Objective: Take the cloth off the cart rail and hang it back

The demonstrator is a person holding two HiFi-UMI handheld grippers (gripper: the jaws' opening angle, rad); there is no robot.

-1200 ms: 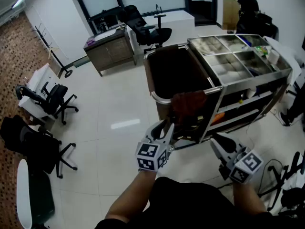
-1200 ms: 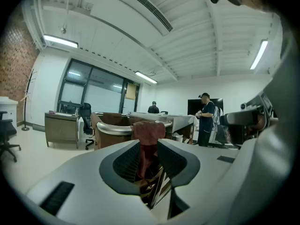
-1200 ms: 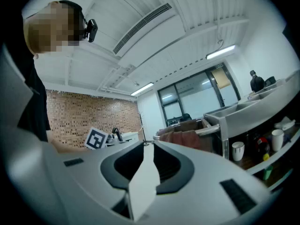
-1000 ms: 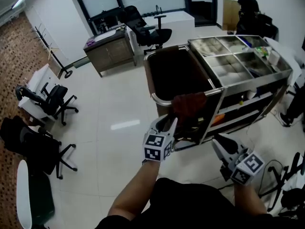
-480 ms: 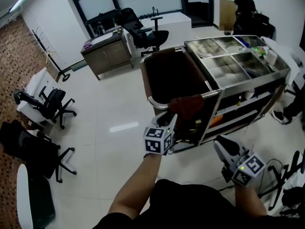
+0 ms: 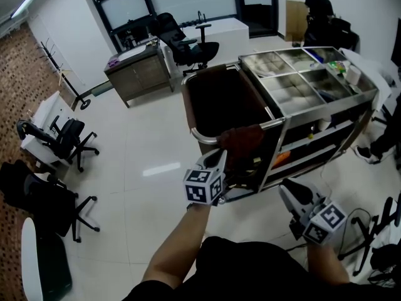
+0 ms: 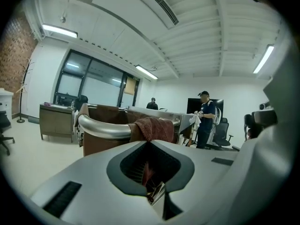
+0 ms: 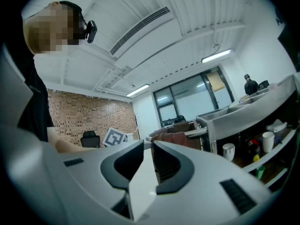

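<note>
A dark red cloth (image 6: 243,140) hangs over the curved steel rail (image 6: 202,135) at the near end of the cart. My left gripper (image 6: 220,160) sits right below it; its jaws are closing, and a reddish strip of the cloth's hanging edge shows pinched between them. In the left gripper view the cloth (image 7: 152,128) drapes over the rail (image 7: 101,128) just past the left gripper (image 7: 150,143). My right gripper (image 6: 289,192) is shut with nothing in it, low and to the right of the cart's corner. Its own view shows the cloth (image 8: 176,138) beyond the right gripper (image 8: 149,144).
The steel cart (image 6: 366,91) has tray compartments on top, shelves with cups and bottles below, and a brown bag (image 6: 219,99) at its near end. Office chairs (image 6: 62,140) stand at the left, a desk (image 6: 138,71) behind. A person (image 6: 319,5) stands at the far right.
My left gripper has moved forward and up to the cloth's lower edge, and its jaws have come together on it. The right gripper has barely moved.
</note>
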